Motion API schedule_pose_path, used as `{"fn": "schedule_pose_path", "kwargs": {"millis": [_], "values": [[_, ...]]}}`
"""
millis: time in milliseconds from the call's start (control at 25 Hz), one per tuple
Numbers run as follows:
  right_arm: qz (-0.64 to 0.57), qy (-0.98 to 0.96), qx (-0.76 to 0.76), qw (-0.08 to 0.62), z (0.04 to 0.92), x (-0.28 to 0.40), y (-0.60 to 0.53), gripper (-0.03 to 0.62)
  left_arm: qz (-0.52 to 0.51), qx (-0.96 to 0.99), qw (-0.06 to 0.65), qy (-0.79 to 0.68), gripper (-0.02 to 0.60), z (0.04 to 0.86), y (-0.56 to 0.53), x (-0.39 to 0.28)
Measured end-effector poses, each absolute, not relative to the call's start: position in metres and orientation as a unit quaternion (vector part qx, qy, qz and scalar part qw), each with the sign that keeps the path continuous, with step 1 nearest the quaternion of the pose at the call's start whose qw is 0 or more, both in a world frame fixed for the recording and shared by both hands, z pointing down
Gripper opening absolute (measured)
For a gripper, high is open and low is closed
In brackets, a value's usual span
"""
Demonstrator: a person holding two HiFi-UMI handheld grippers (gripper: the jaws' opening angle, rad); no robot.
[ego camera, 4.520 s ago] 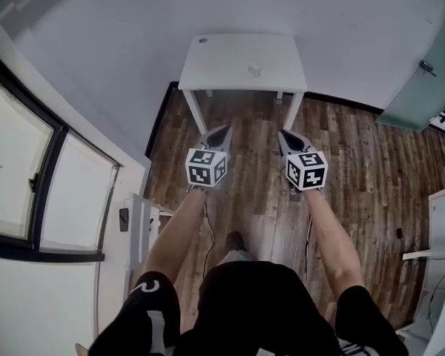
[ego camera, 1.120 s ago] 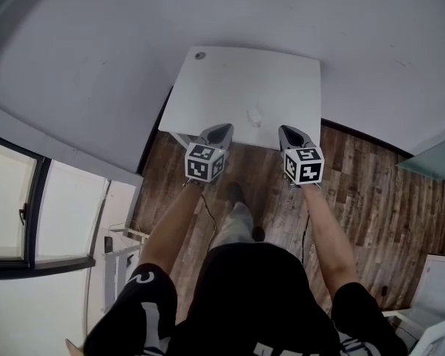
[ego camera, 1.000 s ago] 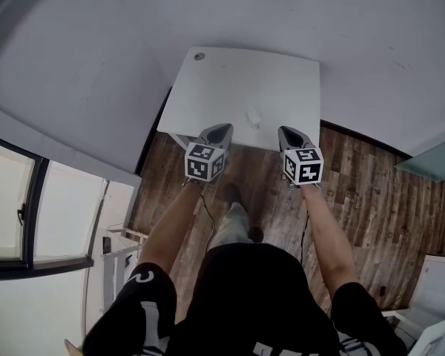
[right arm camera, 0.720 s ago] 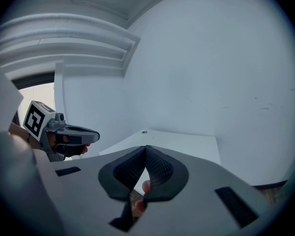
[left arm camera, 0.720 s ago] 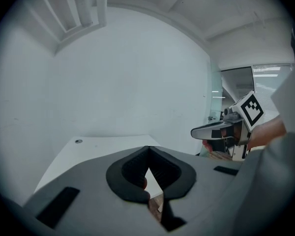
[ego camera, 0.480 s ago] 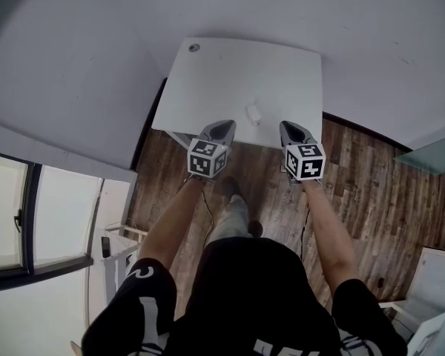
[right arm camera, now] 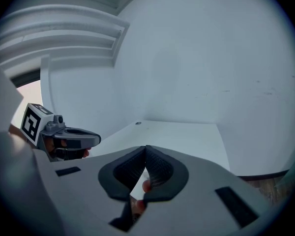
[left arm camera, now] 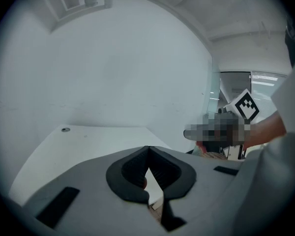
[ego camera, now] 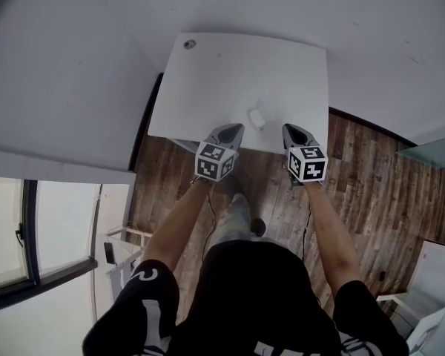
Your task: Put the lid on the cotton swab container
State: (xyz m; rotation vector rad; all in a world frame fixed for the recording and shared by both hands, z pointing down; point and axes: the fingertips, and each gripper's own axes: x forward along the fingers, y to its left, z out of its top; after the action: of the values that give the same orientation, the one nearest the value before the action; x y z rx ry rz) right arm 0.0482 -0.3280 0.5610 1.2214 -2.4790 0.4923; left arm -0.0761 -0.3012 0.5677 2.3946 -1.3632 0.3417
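Observation:
A small white container (ego camera: 256, 118) lies near the front edge of the white table (ego camera: 208, 87), too small for me to tell lid from body. It sits between my two grippers and slightly beyond them. My left gripper (ego camera: 232, 130) hovers at the table's front edge, just left of the container, shut and empty. My right gripper (ego camera: 290, 130) hovers to the container's right, also shut with nothing held. In the left gripper view the jaws (left arm camera: 147, 149) meet in front of the tabletop (left arm camera: 88, 141). The right gripper view shows the same at its jaws (right arm camera: 145, 149). The container is hidden in both gripper views.
A round grommet hole (ego camera: 189, 44) marks the table's far left corner. The table stands against a pale wall (ego camera: 74, 65). Dark wood floor (ego camera: 371, 191) runs to the right, a window (ego camera: 15, 236) and a white rack (ego camera: 122, 262) are at the left.
The person has stepped closer to the table, which now fills more of the head view. Both grippers have dropped and moved forward to the table's front edge, still shut.

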Motion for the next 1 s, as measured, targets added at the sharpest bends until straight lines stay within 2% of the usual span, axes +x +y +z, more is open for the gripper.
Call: {"fn": "schedule_pose_path", "kwargs": {"millis": [440,1000], "values": [[0.215,-0.855,0.435,0.183,0.615,0.043,-0.353,0.014,0.135,0.849,0.214,-0.465,0.020,0.620,-0.326,-0.070],[0.230,-0.851,0.432,0.190,0.643,0.037,-0.366,0.014,0.144,0.865,0.244,-0.414,0.020,0.659,-0.338,-0.063]]}}
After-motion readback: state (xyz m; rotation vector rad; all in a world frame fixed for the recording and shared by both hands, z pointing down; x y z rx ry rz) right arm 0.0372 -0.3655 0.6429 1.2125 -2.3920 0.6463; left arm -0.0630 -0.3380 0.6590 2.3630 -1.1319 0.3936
